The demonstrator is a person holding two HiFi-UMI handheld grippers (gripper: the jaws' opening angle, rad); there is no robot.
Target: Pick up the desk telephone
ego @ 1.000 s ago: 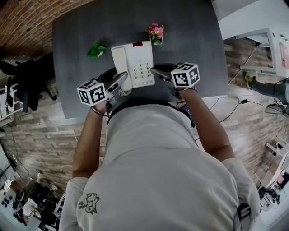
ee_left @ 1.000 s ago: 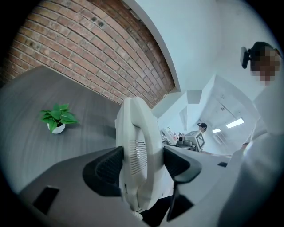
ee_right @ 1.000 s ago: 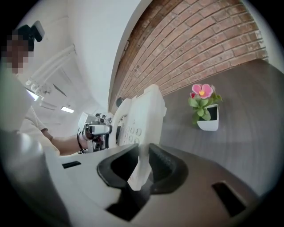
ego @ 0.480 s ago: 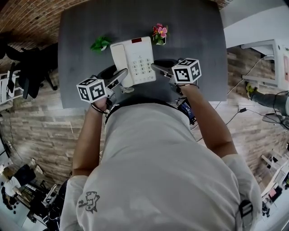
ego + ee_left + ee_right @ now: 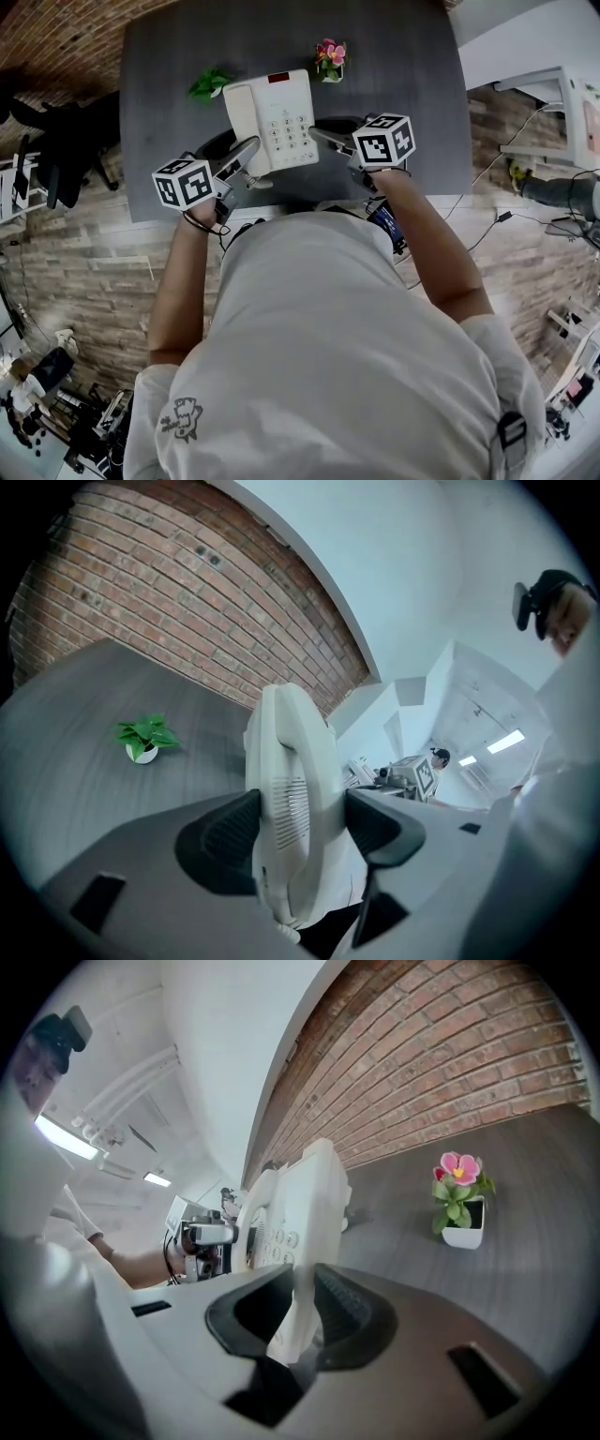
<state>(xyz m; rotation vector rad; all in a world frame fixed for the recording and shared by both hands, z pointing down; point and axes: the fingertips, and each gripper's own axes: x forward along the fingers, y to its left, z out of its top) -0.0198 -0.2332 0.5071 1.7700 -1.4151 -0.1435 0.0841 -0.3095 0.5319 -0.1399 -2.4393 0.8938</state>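
Note:
The white desk telephone (image 5: 275,117), with its handset on the left and its keypad on the right, is held between both grippers over the dark grey desk (image 5: 403,56). My left gripper (image 5: 249,156) is shut on the phone's handset side (image 5: 291,789), with the black pads (image 5: 225,834) pressed against both faces. My right gripper (image 5: 324,141) is shut on the phone's thin right edge (image 5: 298,1206). In the right gripper view the phone rises tilted from between the jaws (image 5: 305,1312).
A small green plant (image 5: 208,84) (image 5: 146,735) stands left of the phone and a pink flower in a white pot (image 5: 330,60) (image 5: 459,1199) to its right. A black chair (image 5: 56,159) stands left of the desk. Cables (image 5: 497,211) lie on the wooden floor at right.
The phone and both grippers have shifted slightly up the head view, toward the two plants. Both grips look unchanged.

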